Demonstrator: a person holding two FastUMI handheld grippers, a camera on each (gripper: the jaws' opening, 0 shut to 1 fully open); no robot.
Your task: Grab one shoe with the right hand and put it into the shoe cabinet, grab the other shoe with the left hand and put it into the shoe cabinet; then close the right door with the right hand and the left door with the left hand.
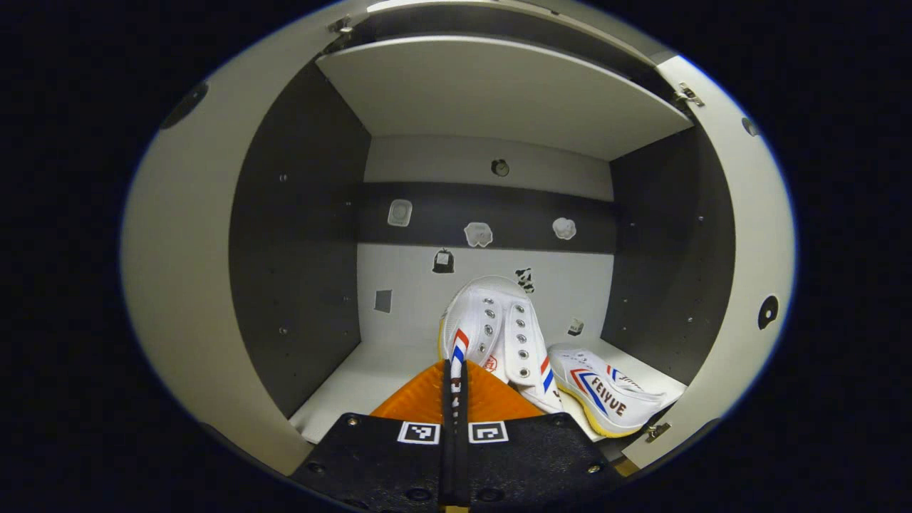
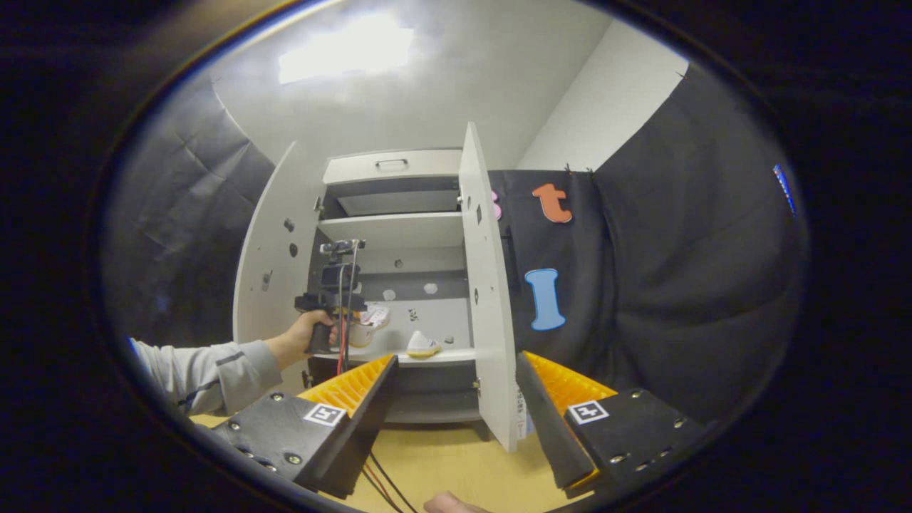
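Heel of the held shoe (image 1: 499,335) hidden behind the left claw (image 1: 454,388); second shoe (image 1: 605,395) partly behind it.

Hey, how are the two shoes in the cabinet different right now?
The shoe in the left gripper hangs in the air with its toe toward the cabinet's back wall, its heel pinched between the shut fingers. The other shoe lies on the shelf to its right, side toward the camera, with nothing gripping it. The held shoe shows its eyelets and tongue; the other shows its side stripes. Both are white with red and blue stripes.
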